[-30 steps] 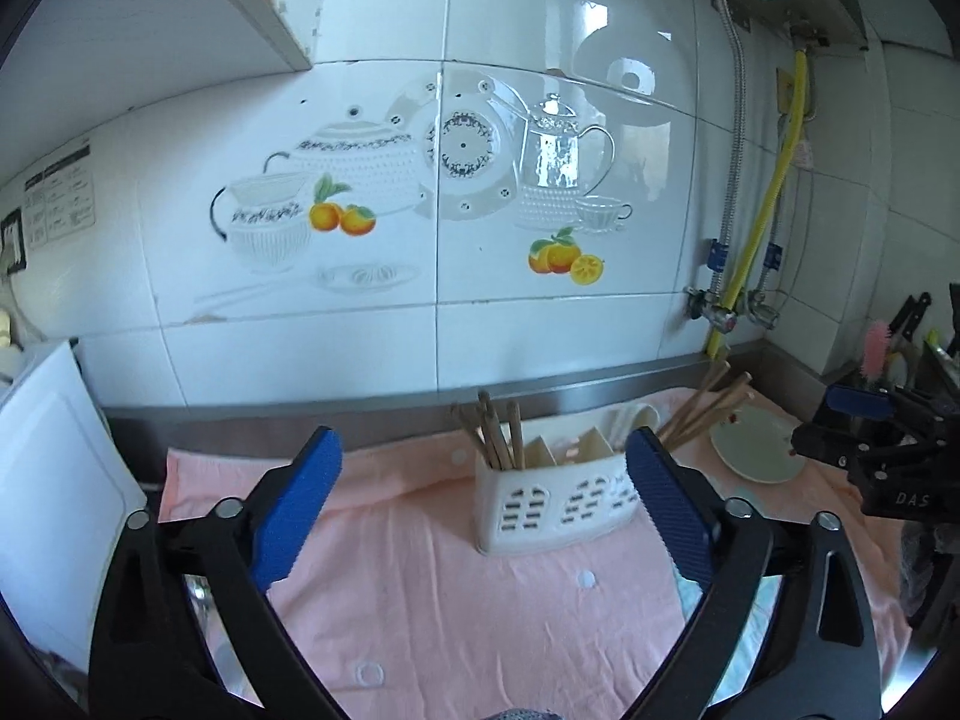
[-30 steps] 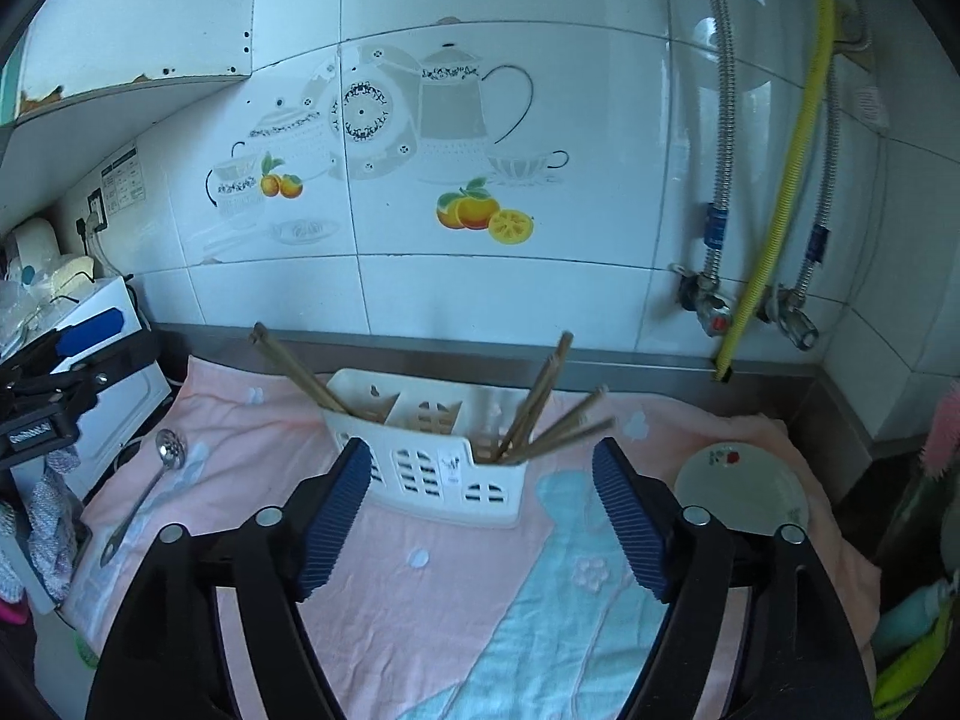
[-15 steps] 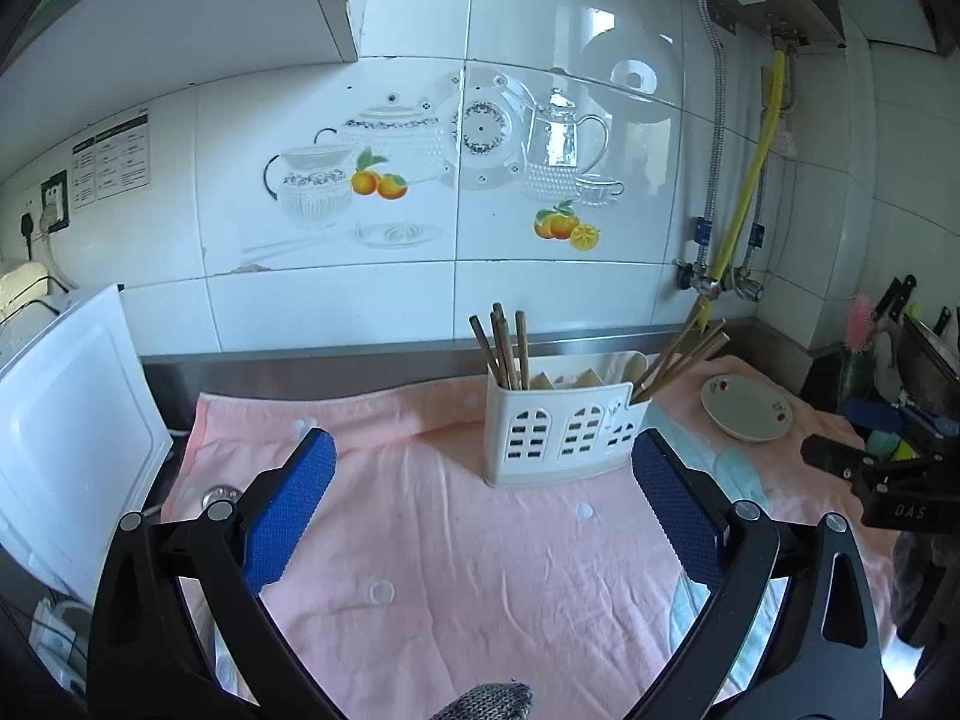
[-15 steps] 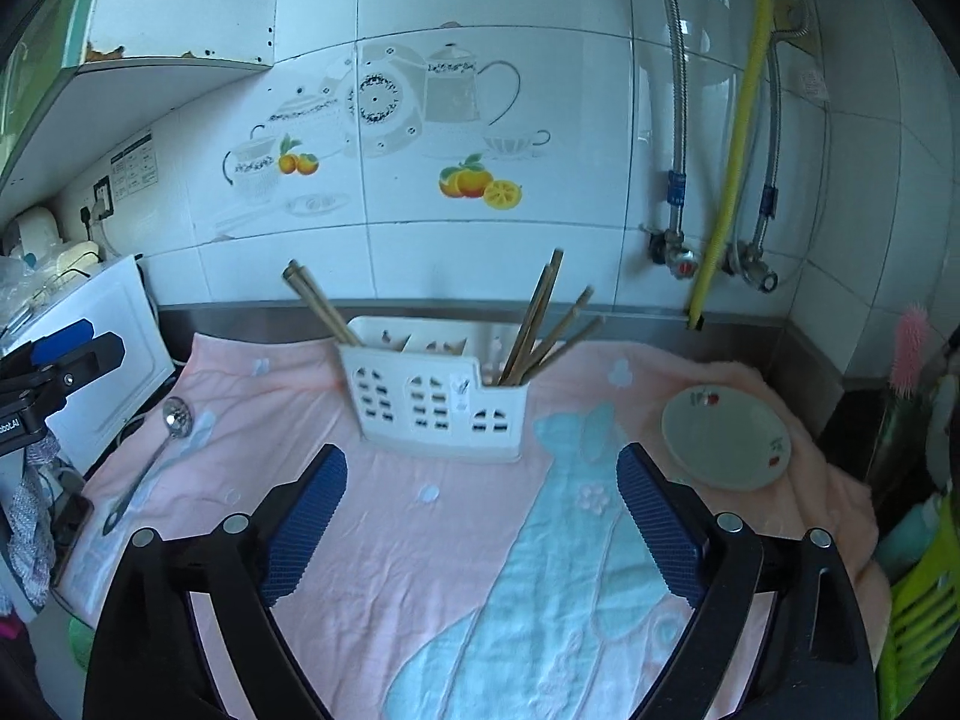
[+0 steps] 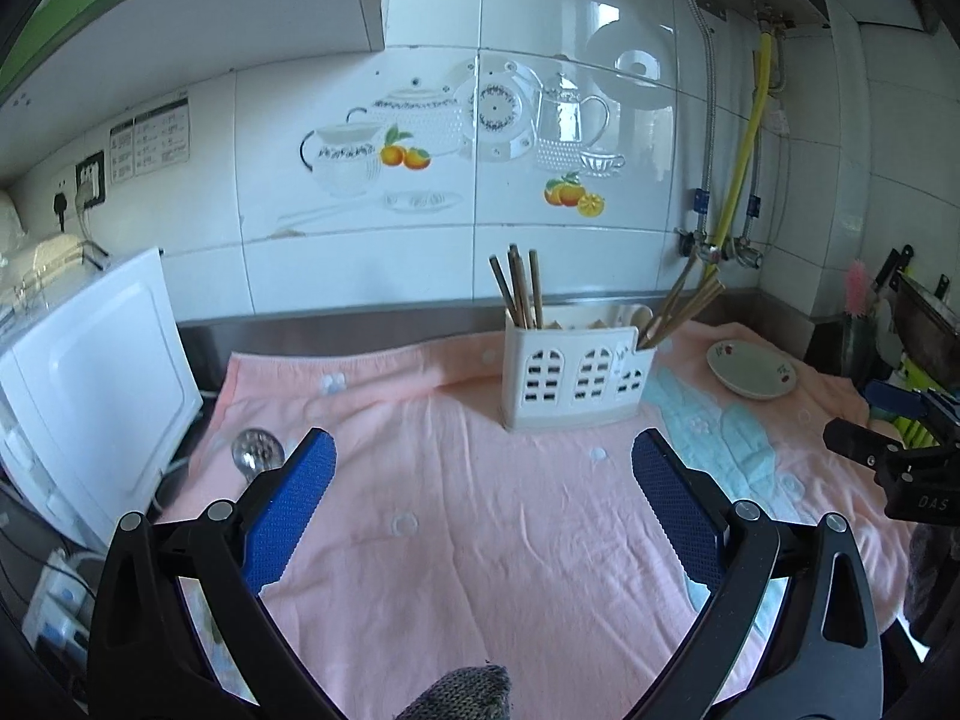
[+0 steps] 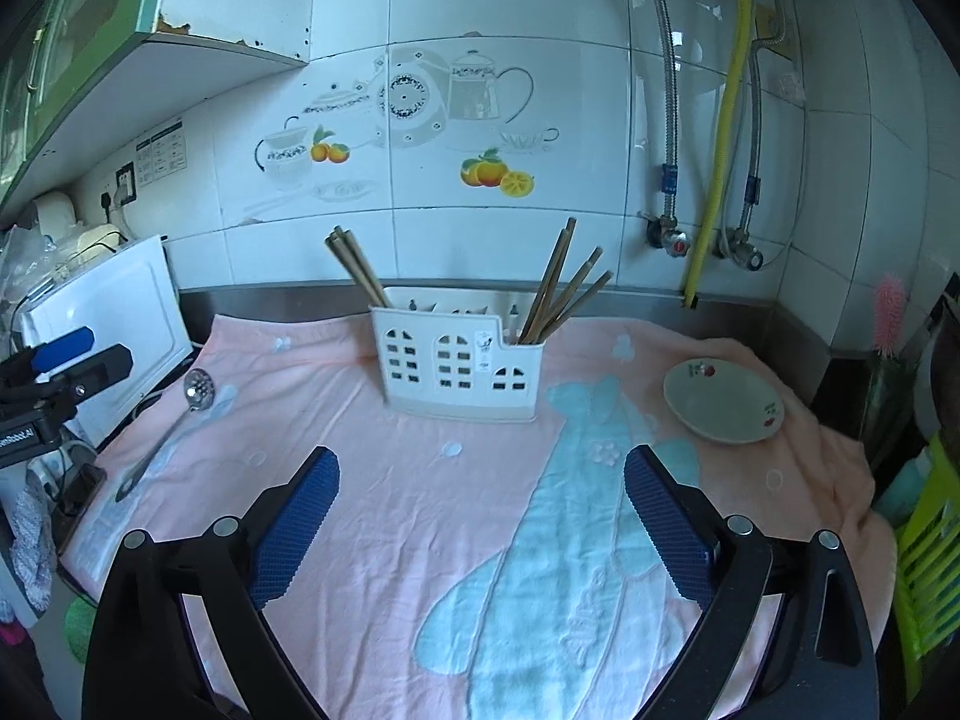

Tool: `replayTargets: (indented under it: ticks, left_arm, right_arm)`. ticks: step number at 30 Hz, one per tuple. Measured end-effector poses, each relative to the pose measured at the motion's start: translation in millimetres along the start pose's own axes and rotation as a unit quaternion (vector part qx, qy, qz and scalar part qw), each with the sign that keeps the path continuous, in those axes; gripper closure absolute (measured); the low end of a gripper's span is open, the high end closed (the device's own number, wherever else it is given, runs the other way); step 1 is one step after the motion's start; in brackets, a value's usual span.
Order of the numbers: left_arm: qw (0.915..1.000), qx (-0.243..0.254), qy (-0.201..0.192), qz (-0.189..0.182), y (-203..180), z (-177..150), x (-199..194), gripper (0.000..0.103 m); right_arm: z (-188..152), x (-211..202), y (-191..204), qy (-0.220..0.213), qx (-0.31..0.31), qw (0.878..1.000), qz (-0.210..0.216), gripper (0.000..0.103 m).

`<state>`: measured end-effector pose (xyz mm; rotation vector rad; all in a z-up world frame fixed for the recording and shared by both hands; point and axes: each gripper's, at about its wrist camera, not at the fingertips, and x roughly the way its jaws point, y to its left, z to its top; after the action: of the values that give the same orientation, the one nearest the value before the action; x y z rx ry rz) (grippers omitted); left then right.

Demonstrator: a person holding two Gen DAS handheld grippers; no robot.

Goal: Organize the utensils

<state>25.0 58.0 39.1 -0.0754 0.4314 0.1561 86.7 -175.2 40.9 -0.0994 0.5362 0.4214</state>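
Note:
A white slotted utensil holder (image 5: 576, 378) (image 6: 456, 366) stands on a pink towel (image 5: 480, 540) near the tiled wall. Wooden chopsticks (image 6: 354, 264) lean out of its left end, and more chopsticks (image 6: 564, 282) out of its right end. A metal slotted spoon (image 6: 198, 387) (image 5: 258, 450) lies on the towel's left side. My left gripper (image 5: 483, 441) is open over the towel, with nothing between its pads. My right gripper (image 6: 483, 455) hangs over the blue towel pattern; its jaws are opening, with nothing between them. Both are well short of the holder.
A small painted dish (image 6: 723, 399) (image 5: 750, 369) sits on the towel at the right. A white appliance (image 5: 90, 384) stands to the left of the towel. Pipes and a yellow hose (image 6: 720, 132) run down the wall at the right. A green basket (image 6: 930, 540) is at the far right.
Both grippers have drawn back from the holder, which now looks smaller and farther. The right jaws have spread wider. The spoon's bowl has come into the left wrist view.

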Motion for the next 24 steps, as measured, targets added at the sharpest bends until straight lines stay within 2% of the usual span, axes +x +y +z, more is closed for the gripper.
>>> replayTargets:
  ticks: [8, 16, 24]
  left_arm:
    - [0.9996, 0.015, 0.023, 0.000, -10, -26, 3, 0.005]
    - [0.9993, 0.020, 0.030, -0.013, -16, -36, 3, 0.005]
    - [0.9989, 0.002, 0.040, -0.025, -11, -41, 6, 0.005]
  right_arm:
    - [-21, -10, 0, 0.000, 0.021, 1.000, 0.006, 0.010]
    - [-30, -9, -4, 0.004, 0.022, 1.000, 0.005, 0.010]
    - [-33, -7, -2, 0.003, 0.020, 1.000, 0.005, 0.010]
